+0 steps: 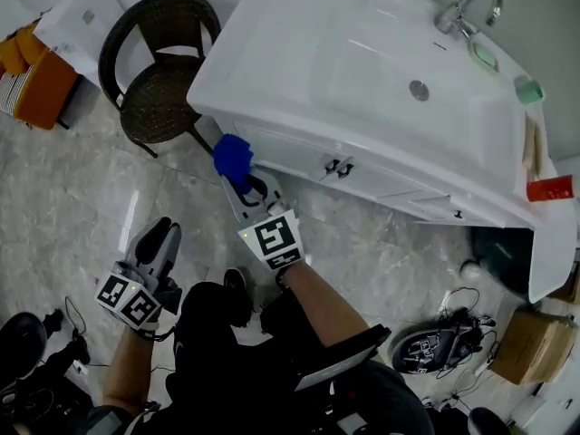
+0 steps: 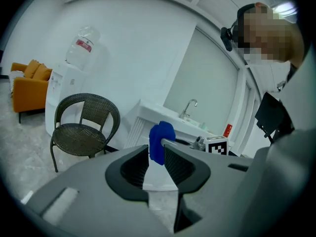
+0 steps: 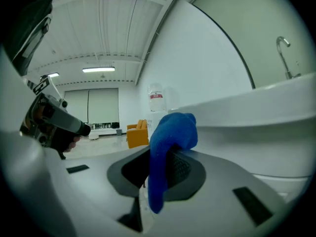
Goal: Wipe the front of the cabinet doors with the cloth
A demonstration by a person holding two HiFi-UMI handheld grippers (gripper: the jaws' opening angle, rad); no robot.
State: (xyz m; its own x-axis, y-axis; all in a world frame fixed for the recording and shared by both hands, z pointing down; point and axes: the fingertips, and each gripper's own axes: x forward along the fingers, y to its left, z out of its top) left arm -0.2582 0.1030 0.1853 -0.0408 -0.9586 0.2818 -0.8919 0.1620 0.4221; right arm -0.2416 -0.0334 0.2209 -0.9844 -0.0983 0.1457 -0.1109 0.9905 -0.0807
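The white vanity cabinet (image 1: 381, 80) stands ahead of me. Its door fronts (image 1: 299, 149) with dark handles (image 1: 337, 166) run under the countertop. My right gripper (image 1: 241, 176) is shut on a blue cloth (image 1: 233, 156), held up by the left end of the cabinet front; whether the cloth touches it I cannot tell. In the right gripper view the cloth (image 3: 170, 137) bulges over the jaws (image 3: 160, 157), beside the countertop edge (image 3: 256, 112). My left gripper (image 1: 160, 241) hangs low over the floor, away from the cabinet. Its jaws (image 2: 157, 152) stand narrowly open and hold nothing.
A dark wicker chair (image 1: 159, 80) stands left of the cabinet, an orange sofa (image 1: 36, 80) beyond it. A faucet (image 1: 467, 12) and a red item (image 1: 548, 188) sit on the countertop. Cables and gear (image 1: 435, 343) and a cardboard box (image 1: 530, 343) lie on the floor at right.
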